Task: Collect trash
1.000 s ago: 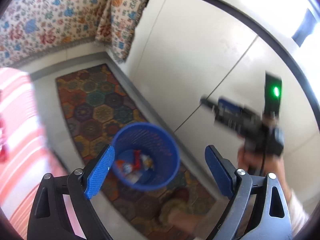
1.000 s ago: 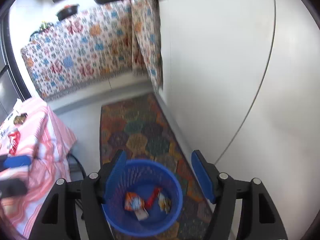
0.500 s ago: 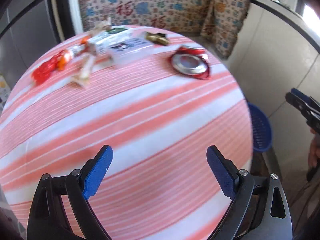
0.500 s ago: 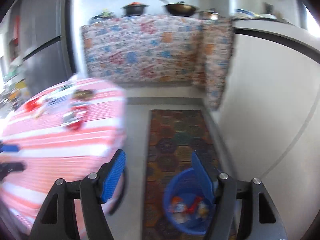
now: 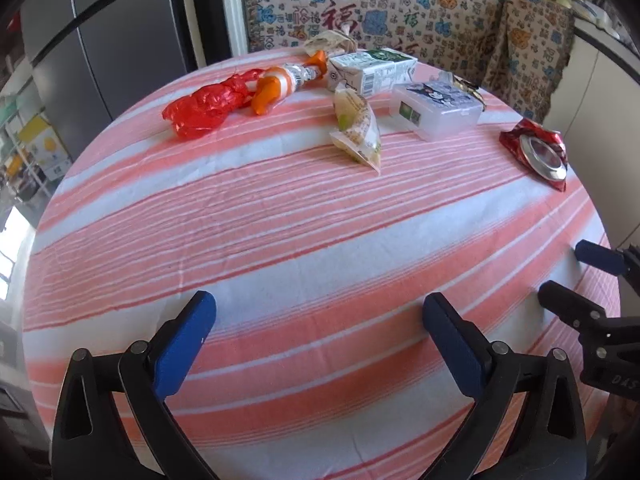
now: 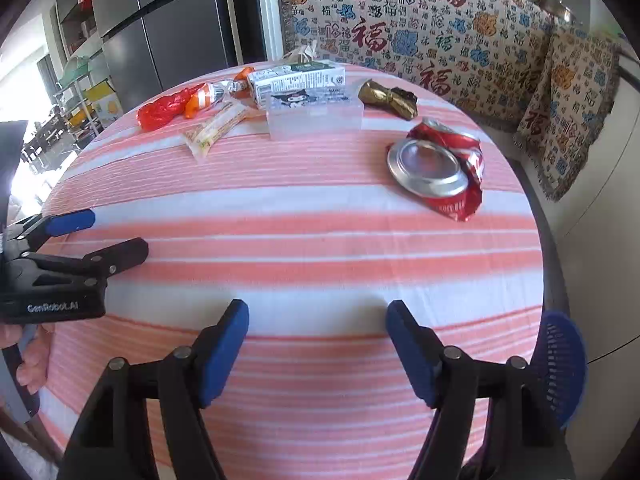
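While hanging over the near side of the round table [image 5: 280, 248], tipped down toward it: left gripper [image 5: 318, 304], with tongs far apart. Just been opening wider, with nothing between the pads. Likely ready to go for a piece of trash.

All trash still far off, up at the back of the table. From left to right: red plastic bag [image 5: 200, 110], scrunched up; orange wrapper [image 5: 276, 84], touching the bag; milk carton [image 5: 368, 70], lying on its side; green snack packet [image 5: 358, 132], just in front of the carton; clear box [image 5: 436, 110] with a cartoon cat on top; gold wrapper [image 6: 386, 98] behind the box; crushed red can [image 5: 538, 152], alone near the right edge. Probably dropped there after eating, and best picked up one by one.

Next, right gripper [image 6: 317, 310], just beside the left one. Tongs apart too, just been opening a bit more, with nothing held. Closest to the can, so maybe a good first pick.

Low down at the right, past the table edge: blue bin [image 6: 560, 368], close by for dropping trash in.

Soft pink and white striped cloth over the table. Grey fridge [image 5: 100, 40] at the back left. Flowery cloth [image 5: 380, 0] with red letters along the back.
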`<state>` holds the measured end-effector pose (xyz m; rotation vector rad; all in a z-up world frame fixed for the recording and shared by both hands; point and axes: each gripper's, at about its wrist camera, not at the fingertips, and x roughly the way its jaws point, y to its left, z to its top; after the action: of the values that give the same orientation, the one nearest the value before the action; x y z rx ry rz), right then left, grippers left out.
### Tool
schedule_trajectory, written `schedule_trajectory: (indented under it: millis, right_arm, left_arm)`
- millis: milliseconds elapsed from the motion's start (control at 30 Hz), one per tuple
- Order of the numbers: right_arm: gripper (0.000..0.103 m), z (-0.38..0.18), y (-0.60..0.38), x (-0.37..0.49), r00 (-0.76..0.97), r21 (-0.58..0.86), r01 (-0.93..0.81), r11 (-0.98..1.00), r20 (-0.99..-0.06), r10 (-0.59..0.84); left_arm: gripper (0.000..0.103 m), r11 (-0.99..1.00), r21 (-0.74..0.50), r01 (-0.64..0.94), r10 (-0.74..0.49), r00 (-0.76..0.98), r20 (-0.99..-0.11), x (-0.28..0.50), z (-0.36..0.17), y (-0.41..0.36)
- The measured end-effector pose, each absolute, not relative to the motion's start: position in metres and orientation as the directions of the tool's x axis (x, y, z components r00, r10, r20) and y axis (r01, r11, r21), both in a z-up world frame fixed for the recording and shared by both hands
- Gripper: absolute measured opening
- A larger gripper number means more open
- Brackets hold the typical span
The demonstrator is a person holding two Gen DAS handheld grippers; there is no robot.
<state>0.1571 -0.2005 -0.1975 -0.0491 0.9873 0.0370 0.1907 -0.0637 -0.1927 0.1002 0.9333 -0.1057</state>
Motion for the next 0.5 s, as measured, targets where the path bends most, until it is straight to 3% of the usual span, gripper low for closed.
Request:
schedule_trajectory:
  millis: [233, 500]
  right_arm:
    - [0.093, -0.208, -0.196, 0.187, 0.585, -0.036, -0.010, 0.999, -0.811, -0.023]
    - [0.094, -0.208, -0.195, 0.189, 0.591, -0.039, -0.006, 0.999, -0.806, -0.028]
  left_arm:
    - [0.103, 0.989, 0.036, 0.144, -0.056, 0.587, -0.807, 0.197, -0.193, -0.059]
    - [0.102, 0.978, -0.071, 0.195, -0.173, 0.579, -0.797, 0.238, -0.162, -0.063]
